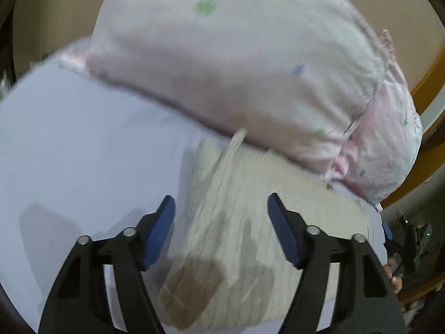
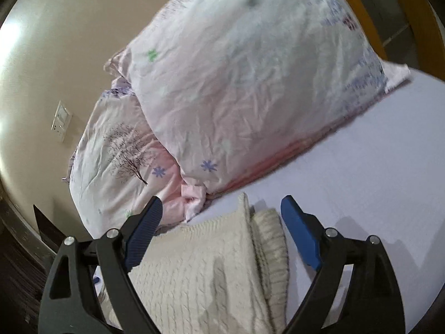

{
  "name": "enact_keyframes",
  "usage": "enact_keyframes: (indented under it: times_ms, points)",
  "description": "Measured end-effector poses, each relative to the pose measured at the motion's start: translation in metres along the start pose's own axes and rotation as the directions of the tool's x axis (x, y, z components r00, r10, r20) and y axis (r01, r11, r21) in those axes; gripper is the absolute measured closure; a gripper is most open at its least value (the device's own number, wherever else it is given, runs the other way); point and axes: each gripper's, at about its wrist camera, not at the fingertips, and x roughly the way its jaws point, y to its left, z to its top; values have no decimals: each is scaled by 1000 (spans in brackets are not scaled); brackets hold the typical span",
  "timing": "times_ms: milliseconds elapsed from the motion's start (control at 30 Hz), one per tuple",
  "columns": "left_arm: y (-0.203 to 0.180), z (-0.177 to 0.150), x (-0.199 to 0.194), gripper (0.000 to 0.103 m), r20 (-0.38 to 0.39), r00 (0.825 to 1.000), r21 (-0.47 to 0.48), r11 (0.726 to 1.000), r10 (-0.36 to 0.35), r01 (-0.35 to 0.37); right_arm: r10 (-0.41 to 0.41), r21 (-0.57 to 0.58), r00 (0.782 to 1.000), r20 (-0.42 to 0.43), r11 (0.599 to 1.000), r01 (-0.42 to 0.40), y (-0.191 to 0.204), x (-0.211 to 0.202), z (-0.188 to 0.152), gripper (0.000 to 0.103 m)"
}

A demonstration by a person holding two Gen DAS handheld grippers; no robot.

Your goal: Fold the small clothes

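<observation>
A cream cable-knit garment [image 1: 244, 222] lies on the pale lilac bed sheet [image 1: 83, 144], with one edge by the pillows. My left gripper [image 1: 221, 203] is open above it, with nothing between its blue pads. In the right wrist view the same knit garment [image 2: 205, 272] lies partly folded, with a ribbed cuff or hem [image 2: 271, 239] at its right side. My right gripper [image 2: 221, 204] is open over it and holds nothing. The left wrist view is blurred by motion.
Two pink patterned pillows [image 2: 236, 89] are stacked at the head of the bed, right behind the garment. A beige wall with a switch plate [image 2: 61, 121] stands at the left. A wooden bed frame [image 1: 428, 150] runs along the right. The other gripper and a hand [image 1: 395, 267] show at the right edge.
</observation>
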Motion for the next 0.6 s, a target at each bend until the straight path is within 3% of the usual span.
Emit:
enact_keyframes:
  times_ms: [167, 233, 267, 300, 333, 367, 433, 533, 600]
  points:
    - [15, -18, 19, 37, -65, 998, -18, 1000, -24, 23, 17, 41, 999, -33, 999, -15, -11, -3, 2, 16]
    - [14, -23, 21, 41, -44, 998, -20, 999, -52, 51, 24, 45, 999, -47, 999, -22, -9, 0, 1, 16]
    - [13, -25, 22, 49, -30, 997, -26, 998, -66, 65, 30, 48, 998, -56, 998, -27, -9, 2, 0, 16]
    - [12, -28, 24, 50, -29, 996, -54, 995, -87, 86, 34, 52, 997, -64, 998, -30, -10, 4, 0, 16]
    - [13, -30, 24, 70, -34, 994, -79, 992, -102, 99, 45, 60, 996, -76, 997, -40, -10, 6, -1, 16]
    - [15, -33, 29, 81, -65, 987, -126, 982, -146, 137, 54, 68, 995, -84, 997, -48, -11, 7, -1, 16]
    - [14, -39, 25, 83, -47, 969, -230, 947, -242, 225, 74, 89, 993, -88, 994, -66, -13, 7, 0, 16]
    - [-21, -33, 4, 85, 12, 926, -213, 904, -377, 371, 93, 117, 994, -60, 989, -85, -17, 0, 4, 16]
    - [-66, -28, -4, 85, 38, 864, -180, 847, -502, 500, 107, 148, 994, -26, 984, -102, -23, -7, 7, 16]
